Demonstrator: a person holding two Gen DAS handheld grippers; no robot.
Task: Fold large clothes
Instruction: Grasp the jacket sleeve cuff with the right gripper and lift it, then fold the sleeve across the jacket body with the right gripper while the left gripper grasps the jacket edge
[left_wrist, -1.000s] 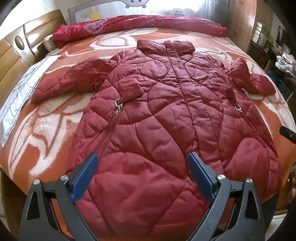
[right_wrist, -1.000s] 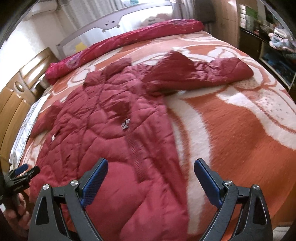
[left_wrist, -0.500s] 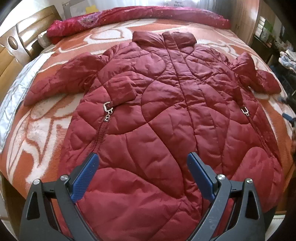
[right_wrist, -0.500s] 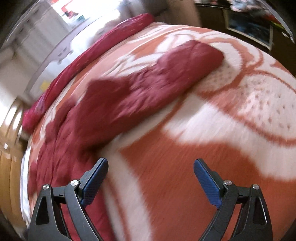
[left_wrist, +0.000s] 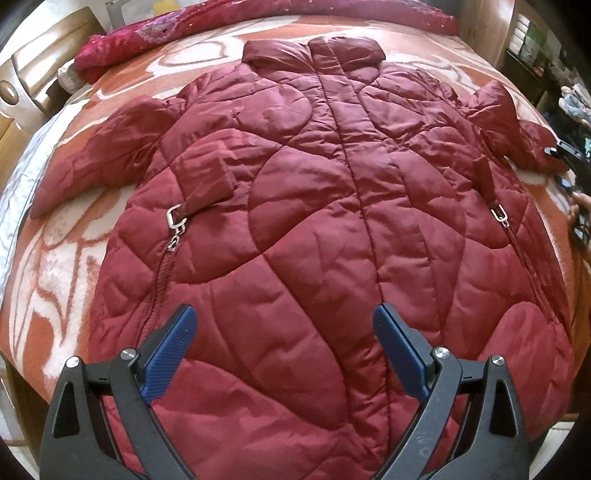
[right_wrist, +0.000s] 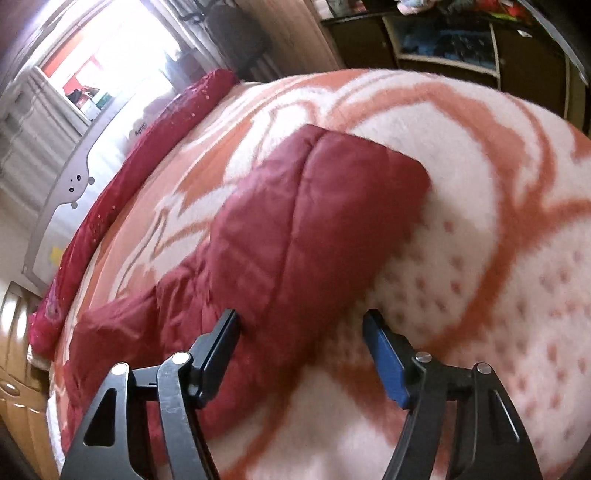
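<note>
We have the dark red quilted puffer coat (left_wrist: 314, 221) spread front-up and nearly flat on the bed with the orange-and-white patterned blanket (left_wrist: 44, 266), collar toward the far edge and hem nearest us. Starting at the left: the coat's left-side sleeve (left_wrist: 99, 162) lies angled outward on the blanket, untouched. The left hand-held gripper (left_wrist: 284, 350) hangs over the lower front panel with its blue-padded jaws wide apart and nothing between them. A silver zip pull (left_wrist: 173, 221) sits on the pocket just beyond it; we would keep the pads off that hardware when taking hold. Moving right, the other sleeve's cuff (right_wrist: 332, 206) lies on the blanket, and the right hand-held gripper (right_wrist: 301, 343) is at it; its jaws have just been closing but stand apart, one pad against the sleeve's edge, the other over bare blanket, so the sleeve is only partly between them and not yet pinched. We judge the step in hand to be taking this sleeve to fold it across the body. To do it well, we would push further in so both pads bracket the full padded thickness near the cuff, avoid catching the blanket underneath, close firmly, then lift clear before carrying it inward, since slippery puffy fabric may slide out.
</note>
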